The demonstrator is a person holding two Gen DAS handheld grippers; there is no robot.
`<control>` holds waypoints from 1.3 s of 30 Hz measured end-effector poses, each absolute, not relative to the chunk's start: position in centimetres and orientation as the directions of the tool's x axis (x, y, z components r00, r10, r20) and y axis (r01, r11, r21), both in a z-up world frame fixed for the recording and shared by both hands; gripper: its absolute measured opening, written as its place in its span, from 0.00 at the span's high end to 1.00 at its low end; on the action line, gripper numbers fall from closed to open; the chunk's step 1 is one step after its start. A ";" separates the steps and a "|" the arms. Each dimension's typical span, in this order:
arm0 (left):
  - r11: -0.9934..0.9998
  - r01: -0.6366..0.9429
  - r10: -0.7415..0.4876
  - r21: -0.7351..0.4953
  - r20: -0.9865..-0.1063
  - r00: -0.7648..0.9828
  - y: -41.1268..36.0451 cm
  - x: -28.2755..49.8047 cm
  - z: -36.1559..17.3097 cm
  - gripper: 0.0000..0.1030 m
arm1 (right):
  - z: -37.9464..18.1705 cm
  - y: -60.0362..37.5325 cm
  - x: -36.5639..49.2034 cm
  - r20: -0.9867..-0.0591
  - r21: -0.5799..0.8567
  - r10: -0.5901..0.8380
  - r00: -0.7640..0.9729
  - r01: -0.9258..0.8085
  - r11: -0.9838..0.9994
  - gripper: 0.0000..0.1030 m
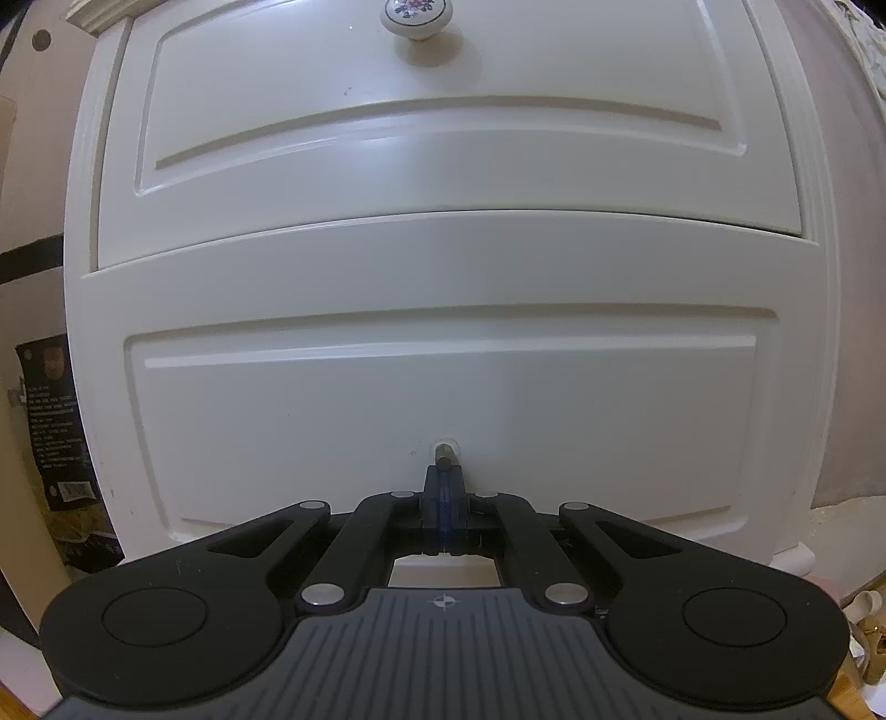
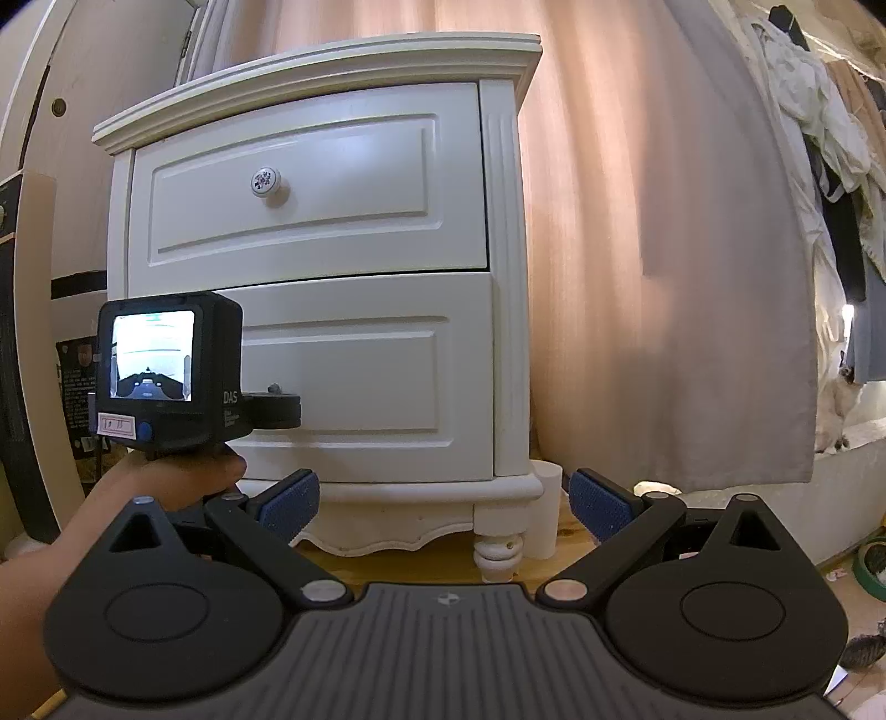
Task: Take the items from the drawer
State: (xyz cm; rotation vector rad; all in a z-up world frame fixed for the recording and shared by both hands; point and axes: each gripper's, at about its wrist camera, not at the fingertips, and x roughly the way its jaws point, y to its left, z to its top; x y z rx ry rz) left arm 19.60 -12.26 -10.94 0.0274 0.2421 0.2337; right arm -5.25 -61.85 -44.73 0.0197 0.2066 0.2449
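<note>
Grippers at the white nightstand, both drawers shut.

My left gripper is squeezed tight on the small metal stub that sticks out of the bottom drawer. I see its blue pads pressed together around the stub. The top drawer has a round white knob with flowers painted on it. I cannot see any items, because they are hidden inside the closed drawers. In the right wrist view, a hand holds the left gripper up against the bottom drawer. My right gripper is wide open and holds nothing. It hangs low in front of the nightstand, near its right front leg. A pink curtain hangs just beside the nightstand.
</note>
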 end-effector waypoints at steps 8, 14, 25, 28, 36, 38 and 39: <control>0.974 -0.223 0.228 0.047 -0.242 0.943 -16.4 17.2 -15.3 1.00 | -44.5 -61.7 -5.3 -0.198 0.041 0.244 0.949 -0.240 0.970 0.00; 0.975 -0.219 0.223 0.042 -0.216 0.951 -19.6 14.8 -18.4 0.61 | -44.3 -61.7 -5.5 -0.194 0.039 0.251 0.948 -0.248 0.968 0.00; 0.984 -0.168 0.173 0.051 -0.127 0.977 -23.3 3.6 -23.9 0.09 | -42.7 -60.0 -6.4 -0.145 0.032 0.282 0.948 -0.281 0.959 0.00; 0.986 -0.159 0.162 0.043 -0.098 0.982 -24.2 -0.2 -25.6 0.00 | -42.1 -59.2 -7.0 -0.123 0.031 0.292 0.948 -0.291 0.956 0.00; 0.989 -0.142 0.145 0.038 -0.071 0.987 -28.1 -9.3 -30.6 0.00 | -40.7 -57.1 -8.7 -0.077 0.015 0.291 0.954 -0.290 0.957 0.00; 0.990 -0.133 0.136 0.039 -0.072 0.988 -29.4 -11.1 -32.2 0.00 | -40.5 -56.5 -9.2 -0.068 0.010 0.295 0.953 -0.295 0.955 0.00; 0.991 -0.128 0.130 0.039 -0.072 0.989 -30.0 -12.0 -33.1 0.00 | -40.4 -56.3 -9.4 -0.064 0.006 0.299 0.952 -0.299 0.954 0.00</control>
